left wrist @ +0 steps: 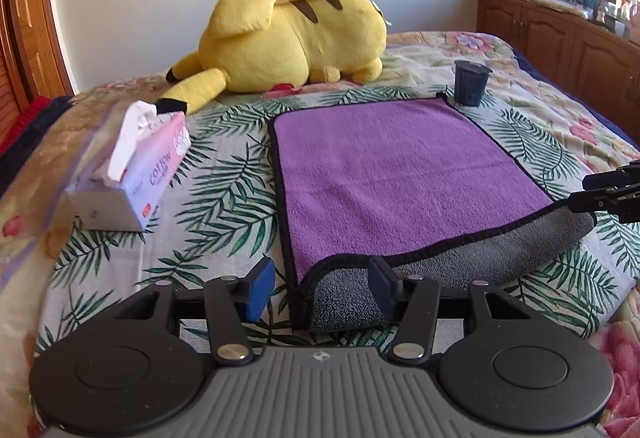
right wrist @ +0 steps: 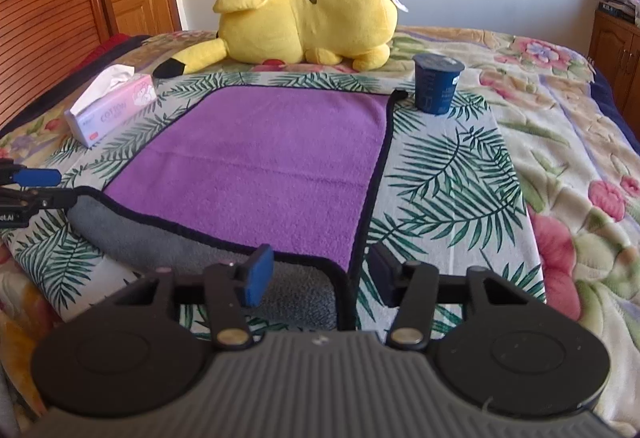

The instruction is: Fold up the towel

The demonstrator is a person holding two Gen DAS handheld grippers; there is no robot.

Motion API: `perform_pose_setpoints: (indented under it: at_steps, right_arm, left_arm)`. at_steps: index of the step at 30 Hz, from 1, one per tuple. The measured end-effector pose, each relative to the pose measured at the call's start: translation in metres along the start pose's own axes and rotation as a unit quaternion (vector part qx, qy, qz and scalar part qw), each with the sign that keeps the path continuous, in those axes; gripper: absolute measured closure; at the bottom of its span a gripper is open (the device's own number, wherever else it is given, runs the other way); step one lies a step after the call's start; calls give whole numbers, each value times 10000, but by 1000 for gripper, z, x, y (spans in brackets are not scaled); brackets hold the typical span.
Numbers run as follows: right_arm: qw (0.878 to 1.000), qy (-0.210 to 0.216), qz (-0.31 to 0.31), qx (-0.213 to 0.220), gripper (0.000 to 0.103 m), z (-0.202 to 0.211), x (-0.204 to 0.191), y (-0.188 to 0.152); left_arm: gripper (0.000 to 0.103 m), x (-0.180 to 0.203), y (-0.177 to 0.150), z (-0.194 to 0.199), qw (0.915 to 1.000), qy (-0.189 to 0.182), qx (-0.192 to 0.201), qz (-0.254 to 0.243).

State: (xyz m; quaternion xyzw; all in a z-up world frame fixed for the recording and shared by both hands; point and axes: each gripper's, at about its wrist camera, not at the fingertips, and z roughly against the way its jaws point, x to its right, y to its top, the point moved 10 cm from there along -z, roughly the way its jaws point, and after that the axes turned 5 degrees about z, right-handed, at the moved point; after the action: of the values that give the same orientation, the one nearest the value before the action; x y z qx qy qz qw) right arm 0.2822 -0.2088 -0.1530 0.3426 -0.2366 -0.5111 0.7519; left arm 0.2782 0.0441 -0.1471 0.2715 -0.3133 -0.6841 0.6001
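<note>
While the purple towel (left wrist: 392,174) lay flat on the bed (left wrist: 224,174), its near edge rolled back grey, each near corner sat between spread fingers: left gripper (left wrist: 320,288) and right gripper (right wrist: 320,278), both empty.

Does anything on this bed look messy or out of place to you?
Only the purple towel with black trim: its near edge is rolled over, showing the grey underside, where the open left gripper and right gripper sit. The dark blue cup stands upright; nothing is spilled.
</note>
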Motion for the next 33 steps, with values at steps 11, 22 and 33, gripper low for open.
perform_pose_setpoints:
  at_steps: [11,22,33]
  right_arm:
    - [9988,308,-165,-357,50,-9,1,-11]
    - [9973,495,-124,-520,56,-9,-4,-14]
    - [9974,490,-121,-524,81,-9,-2,-15]
  left_arm:
    - [71,-1,-11,-15,9994,-88,-308,94]
    - [86,2,-15,-16,9993,-150,-338,67]
    - [96,0,-17,-16,9992,-69,-370,107]
